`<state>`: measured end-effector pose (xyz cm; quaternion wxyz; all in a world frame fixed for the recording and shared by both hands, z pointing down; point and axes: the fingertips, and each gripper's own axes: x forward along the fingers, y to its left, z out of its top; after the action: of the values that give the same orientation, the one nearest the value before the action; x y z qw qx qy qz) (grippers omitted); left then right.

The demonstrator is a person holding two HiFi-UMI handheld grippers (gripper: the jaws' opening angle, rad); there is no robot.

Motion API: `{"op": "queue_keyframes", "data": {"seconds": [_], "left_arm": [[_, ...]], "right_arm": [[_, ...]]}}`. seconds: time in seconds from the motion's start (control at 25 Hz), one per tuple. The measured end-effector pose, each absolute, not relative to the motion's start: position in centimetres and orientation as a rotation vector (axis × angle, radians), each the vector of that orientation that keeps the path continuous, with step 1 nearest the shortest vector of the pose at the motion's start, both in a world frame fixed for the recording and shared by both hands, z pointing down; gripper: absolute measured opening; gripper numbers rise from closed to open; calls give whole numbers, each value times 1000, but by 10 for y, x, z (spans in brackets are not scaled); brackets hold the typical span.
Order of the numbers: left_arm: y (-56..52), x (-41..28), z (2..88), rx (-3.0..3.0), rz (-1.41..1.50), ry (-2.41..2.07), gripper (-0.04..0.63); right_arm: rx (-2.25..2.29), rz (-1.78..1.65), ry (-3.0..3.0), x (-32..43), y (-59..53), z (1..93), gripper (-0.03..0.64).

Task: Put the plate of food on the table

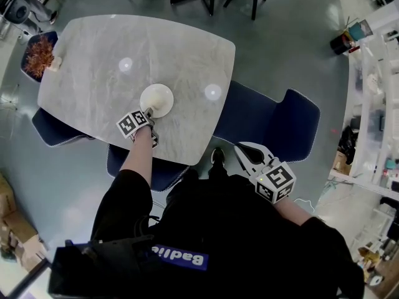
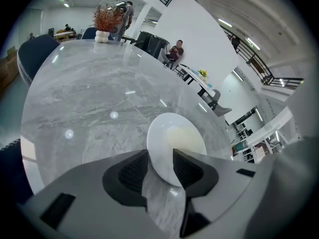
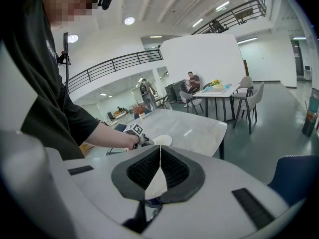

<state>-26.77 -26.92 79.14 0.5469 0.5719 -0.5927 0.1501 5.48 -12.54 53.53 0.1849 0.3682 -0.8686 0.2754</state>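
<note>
I count one marble table (image 1: pixel 93 92). On the table there is one white plate (image 1: pixel 156 99) by its near edge, and one vase of reddish dried stems (image 1: pixel 42 53) at its far left corner. Four blue chairs (image 1: pixel 280 126) ring the table. I have two grippers: the left gripper (image 1: pixel 149 113) over the table, and the right gripper (image 1: pixel 244 151) off its near right corner.

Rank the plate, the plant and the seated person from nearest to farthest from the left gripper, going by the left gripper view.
1. Plate: its rim lies between the left gripper's fingers.
2. Plant: far end of the table, upper left.
3. Seated person: beyond the table, at another one.
</note>
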Motion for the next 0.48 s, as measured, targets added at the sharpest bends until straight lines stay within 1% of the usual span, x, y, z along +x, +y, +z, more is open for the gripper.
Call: {"op": "queue_keyframes", "data": {"seconds": [0.32, 0.48], "left_arm": [[-254, -264, 773, 1400, 326, -1408, 146], [-240, -257, 761, 1480, 372, -1398, 146]], "right_arm": [[1020, 749, -2486, 50, -127, 527, 12], [993, 736, -2525, 42, -130, 525, 12]]}}
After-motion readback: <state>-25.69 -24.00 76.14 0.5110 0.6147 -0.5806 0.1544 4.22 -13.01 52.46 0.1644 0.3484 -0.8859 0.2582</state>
